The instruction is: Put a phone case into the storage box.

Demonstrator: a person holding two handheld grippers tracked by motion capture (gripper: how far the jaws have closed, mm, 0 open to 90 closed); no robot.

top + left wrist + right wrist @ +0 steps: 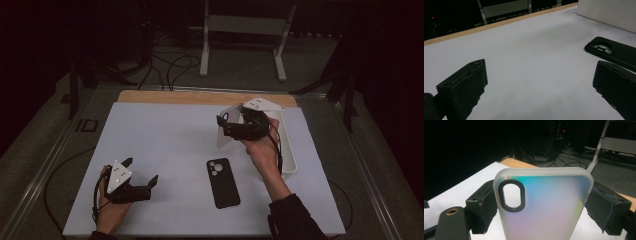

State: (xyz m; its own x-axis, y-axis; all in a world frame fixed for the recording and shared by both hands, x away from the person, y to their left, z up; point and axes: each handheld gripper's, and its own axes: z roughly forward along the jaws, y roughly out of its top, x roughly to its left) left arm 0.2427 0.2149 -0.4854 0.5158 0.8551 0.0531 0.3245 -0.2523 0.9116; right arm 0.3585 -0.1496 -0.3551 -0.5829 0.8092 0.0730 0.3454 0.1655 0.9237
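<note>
The right gripper (226, 126) is held up above the far right part of the white table (165, 140), and its jaws are closed on the two long edges of a frosted phone case (544, 205). In the right gripper view that case stands upright between the jaws, its translucent back showing a faint green and pink sheen, with a black-rimmed oval camera opening near its upper left corner. In the high view the case appears as a pale panel tilted up off the surface, just left of a white bin (289, 150) at the table's right edge.

The left gripper (141, 173) rests low at the near left of the table with its jaws spread wide and nothing between them; the left gripper view shows bare white surface in the gap.

A black phone case (223, 182) lies flat, back side up, near the middle of the table, between the two grippers and apart from both
</note>
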